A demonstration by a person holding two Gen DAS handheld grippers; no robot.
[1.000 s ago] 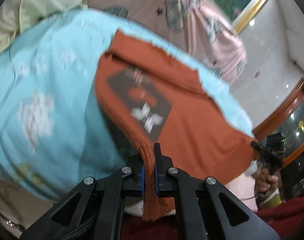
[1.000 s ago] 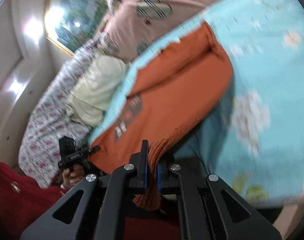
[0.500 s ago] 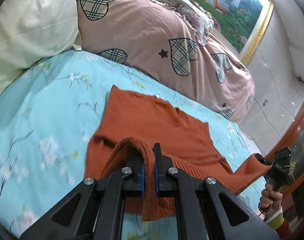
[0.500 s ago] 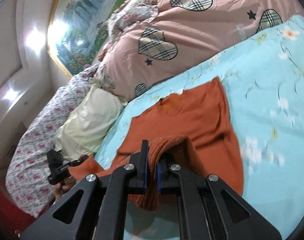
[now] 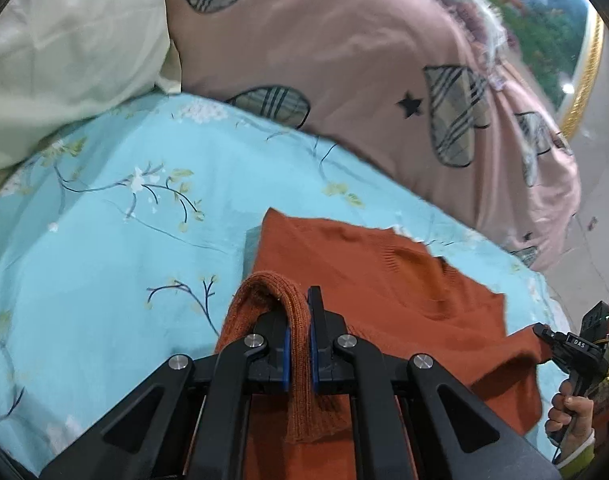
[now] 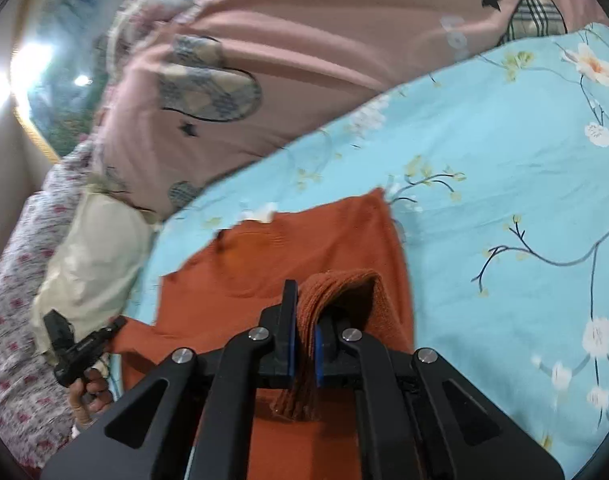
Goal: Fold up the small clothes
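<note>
Since half a second ago both tools have carried the knit hem further up the bed and lower, so the doubled layer now covers more of the garment; the fold judged close to being laid down. Light blue floral bedsheet point(image 5: 104, 240): fills the left and centre of the left wrist view, the right half of the right wrist view. Pink quilt with plaid heart patches point(image 5: 364, 80): upper frame, beyond the sheet. Pale cream pillow point(image 5: 64, 40): upper left; in the right wrist view it lies at mid-left. Rust-orange knitted sweater point(image 5: 384, 280): spread on the sheet at lower centre, near edge lifted and doubled toward its far edge. Left gripper point(image 5: 299, 340): clamped on a ribbed corner of the sweater, fabric humped over the left finger. Right gripper point(image 6: 304, 340): likewise pinched tight on the opposite ribbed corner. Only the left wrist view shows the gilt picture frame point(image 5: 584, 80) at upper right; only the right wrist view shows a red-flowered white coverlet point(image 6: 16, 320) at lower left and a small white scrap, perhaps a label, at the sweater's far edge.
</note>
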